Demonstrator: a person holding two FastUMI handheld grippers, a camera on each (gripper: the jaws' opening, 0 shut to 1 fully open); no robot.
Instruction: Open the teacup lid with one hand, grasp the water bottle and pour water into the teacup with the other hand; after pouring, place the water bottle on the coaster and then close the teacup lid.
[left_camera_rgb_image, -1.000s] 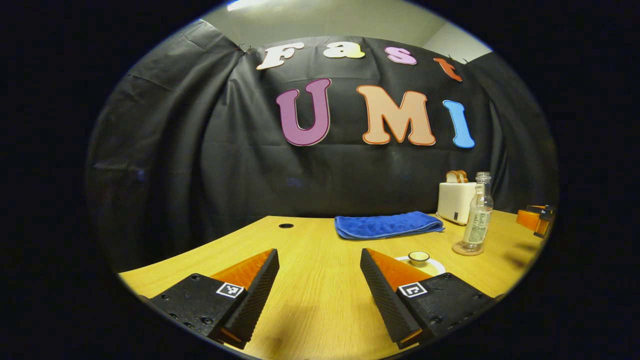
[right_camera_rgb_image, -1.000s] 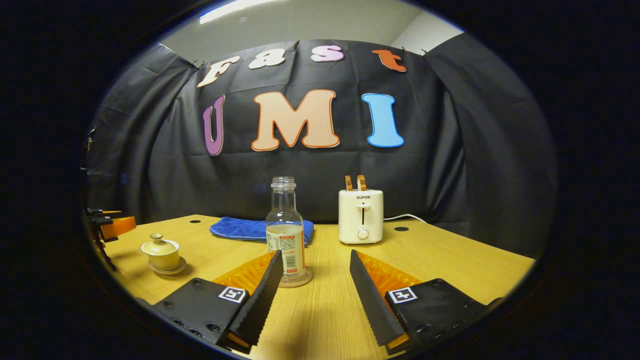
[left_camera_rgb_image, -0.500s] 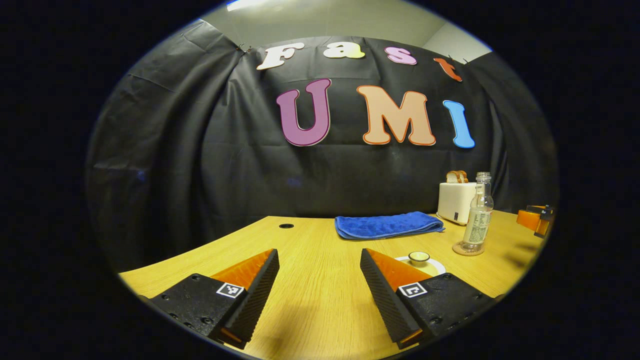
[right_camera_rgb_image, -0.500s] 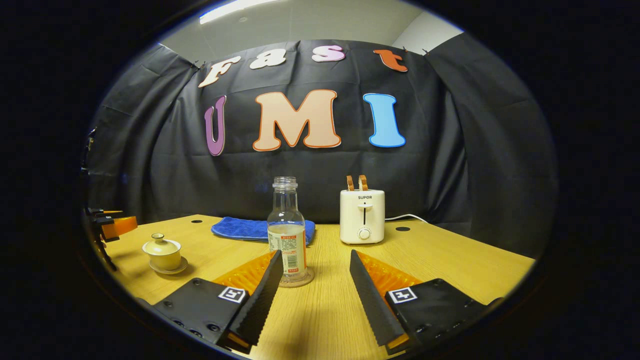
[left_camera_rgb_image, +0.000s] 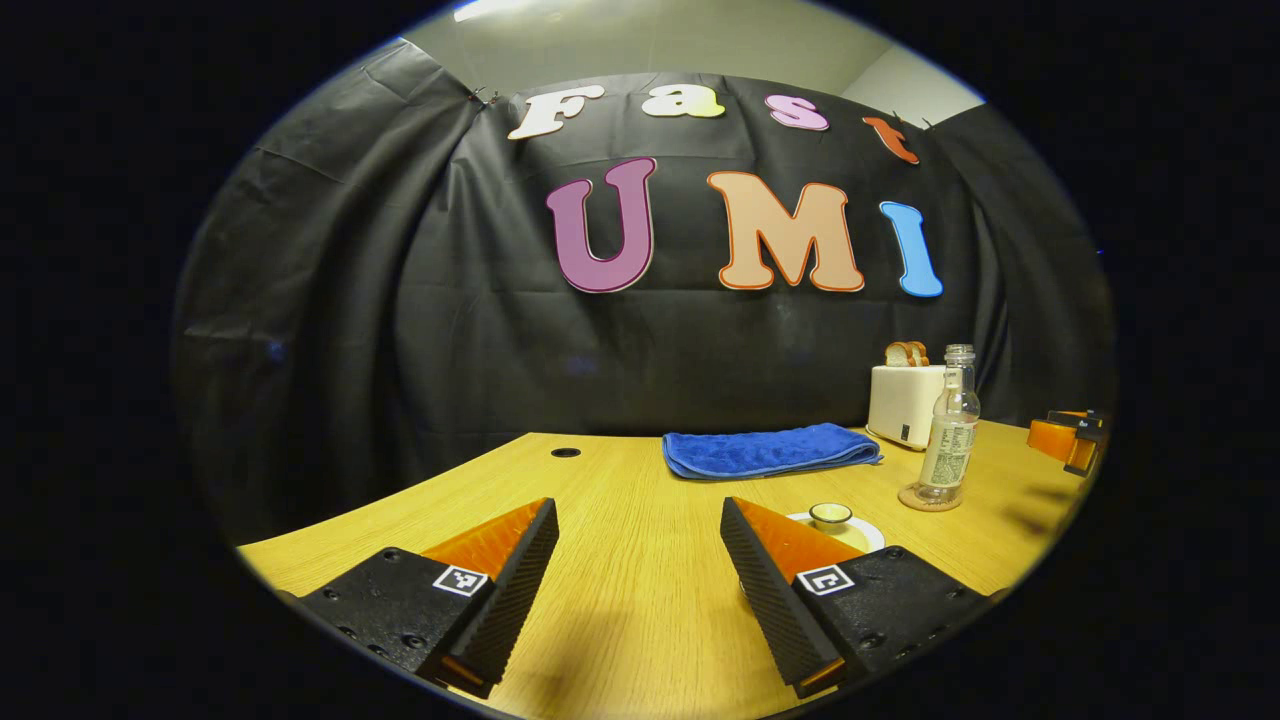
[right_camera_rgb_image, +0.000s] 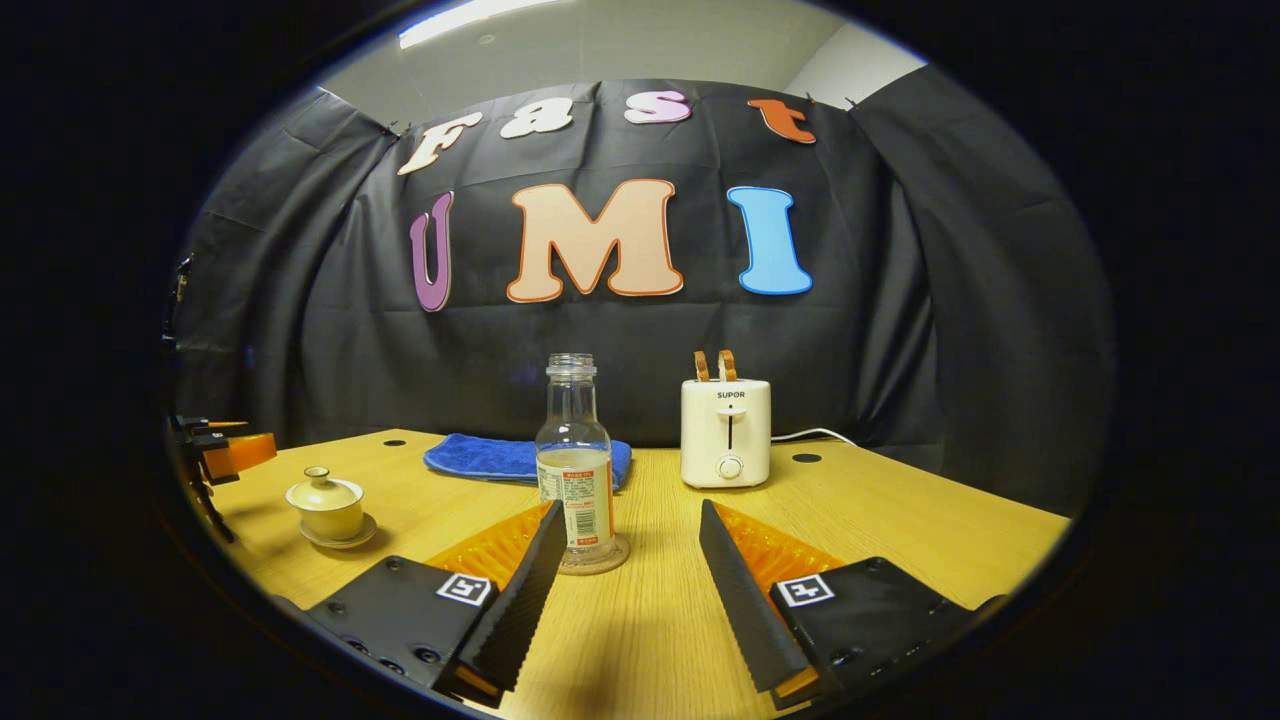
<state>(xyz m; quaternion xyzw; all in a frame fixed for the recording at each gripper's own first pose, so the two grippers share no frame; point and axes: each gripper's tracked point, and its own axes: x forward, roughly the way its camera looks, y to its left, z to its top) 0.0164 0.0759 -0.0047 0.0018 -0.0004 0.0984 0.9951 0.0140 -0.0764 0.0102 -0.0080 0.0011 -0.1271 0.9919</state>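
Step in hand: by my reading the task has not begun; the teacup (right_camera_rgb_image: 324, 510) wears its lid (right_camera_rgb_image: 322, 489), the water bottle (right_camera_rgb_image: 574, 462) stands untouched, and both grippers hang short of their targets.
Left gripper (left_camera_rgb_image: 640, 570): fingers spread apart, nothing between them, low over the surface (left_camera_rgb_image: 620, 500); the teacup lid's knob peeks out just behind its right finger.
Right gripper (right_camera_rgb_image: 625, 580): fingers spread apart, empty; the water bottle stands just beyond its left finger, not between the two.
Teacup: left of the water bottle, well apart from it, on its own saucer (right_camera_rgb_image: 338, 535), lid seated.
Water bottle: upright, uncapped, partly filled, resting on the coaster (right_camera_rgb_image: 592, 562).
Coaster: directly under the water bottle, its round edge showing at the base.
Next move, as I judge it: the left gripper should shift right and forward so the lid's knob sits between its fingers, then close and lift straight up; the right gripper should slide left to bracket the water bottle's body before closing. The knob is small, so alignment matters.
Count, task things: one teacup, one lid, one saucer, one water bottle, one coaster.
Count, other things: one blue towel (right_camera_rgb_image: 480, 458) behind the water bottle, one toaster (right_camera_rgb_image: 728, 432) right of the water bottle, two slices standing in it.
Count, grippers: two.
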